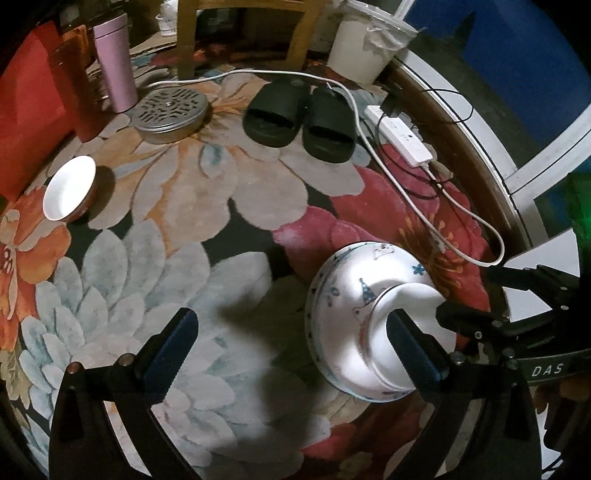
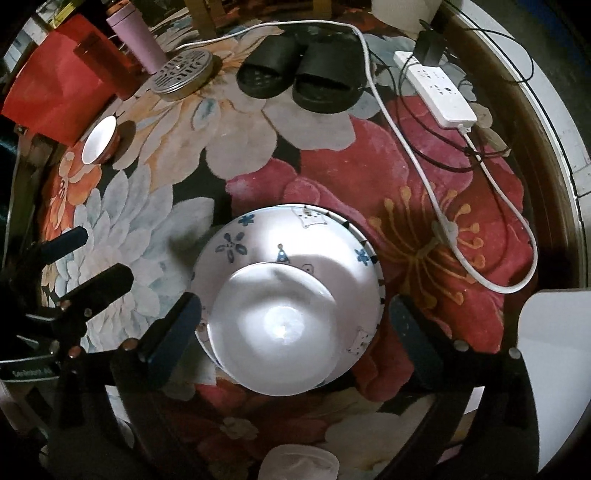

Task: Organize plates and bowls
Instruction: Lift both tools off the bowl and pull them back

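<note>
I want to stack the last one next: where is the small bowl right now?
The small bowl sits on the floral rug at far left in both views, beside the red box, well away from the stacked bowls.

Floor covered by a round rug (image 2: 332, 173) with large floral print in red, grey-blue, orange and cream on black. Pair of black slippers (image 1: 299, 118) side by side at far edge. White power strip (image 2: 436, 88) beside them, black plug inserted, white cable (image 2: 417, 170) looping across the rug. Perforated round metal lid (image 1: 168, 110) near a pink tumbler (image 1: 114, 62) and a red box (image 1: 26, 110). Wooden chair legs (image 1: 188, 29) and a lined white bin (image 1: 365, 40) beyond. Lighting dim overall (hard shadows; one bright source overhead).
</note>
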